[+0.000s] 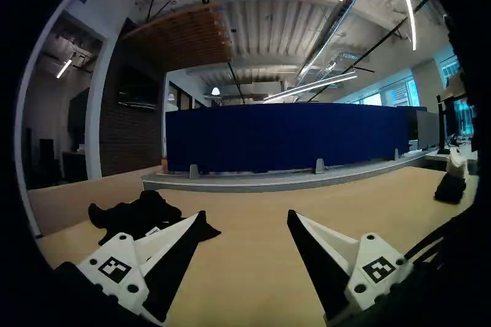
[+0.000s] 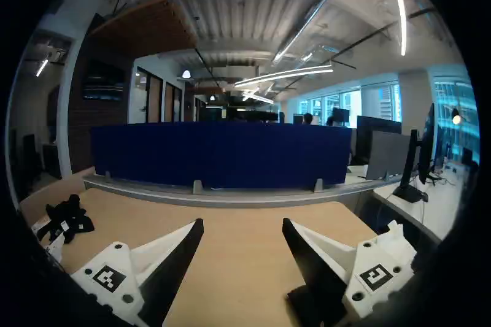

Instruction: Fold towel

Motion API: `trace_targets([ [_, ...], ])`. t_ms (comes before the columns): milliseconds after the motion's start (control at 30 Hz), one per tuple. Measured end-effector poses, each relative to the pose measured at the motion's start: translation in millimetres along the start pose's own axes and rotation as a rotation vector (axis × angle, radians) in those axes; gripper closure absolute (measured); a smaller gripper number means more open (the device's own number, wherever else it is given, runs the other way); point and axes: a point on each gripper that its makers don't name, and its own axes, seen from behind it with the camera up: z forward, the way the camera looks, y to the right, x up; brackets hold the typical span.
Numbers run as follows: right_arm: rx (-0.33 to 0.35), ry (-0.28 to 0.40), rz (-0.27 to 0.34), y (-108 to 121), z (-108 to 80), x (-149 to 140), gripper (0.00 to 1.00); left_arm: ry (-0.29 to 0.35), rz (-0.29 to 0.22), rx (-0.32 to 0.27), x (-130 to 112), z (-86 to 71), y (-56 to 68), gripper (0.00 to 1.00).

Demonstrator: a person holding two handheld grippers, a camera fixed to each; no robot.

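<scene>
A black towel (image 1: 138, 213) lies crumpled on the light wooden table (image 1: 264, 198), to the left of and just beyond my left gripper (image 1: 244, 213). That gripper is open with nothing between its fingers, and its left fingertip (image 1: 190, 229) overlaps the towel's near edge. In the right gripper view the same towel (image 2: 67, 215) is a small dark heap far to the left, with white gripper parts (image 2: 50, 236) beside it. My right gripper (image 2: 242, 223) hangs open over bare table (image 2: 245, 247), well away from the towel.
A blue partition (image 1: 282, 137) on a grey rail (image 1: 264, 181) closes the table's far side. At the right edge of the left gripper view sits a white and black object (image 1: 453, 176). Monitors (image 2: 386, 152) stand on a white desk (image 2: 429, 204) to the right.
</scene>
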Motion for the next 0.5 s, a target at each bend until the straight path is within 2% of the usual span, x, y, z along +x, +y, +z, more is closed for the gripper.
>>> trace_targets([
  [167, -0.001, 0.000, 0.007, 3, 2.2, 2, 0.00, -0.016, -0.022, -0.009, -7, 1.4, 2.2, 0.02],
  [500, 0.004, 0.015, 0.007, 9, 6.8, 10, 0.01, -0.029, -0.023, -0.018, -10, 0.6, 4.9, 0.02],
])
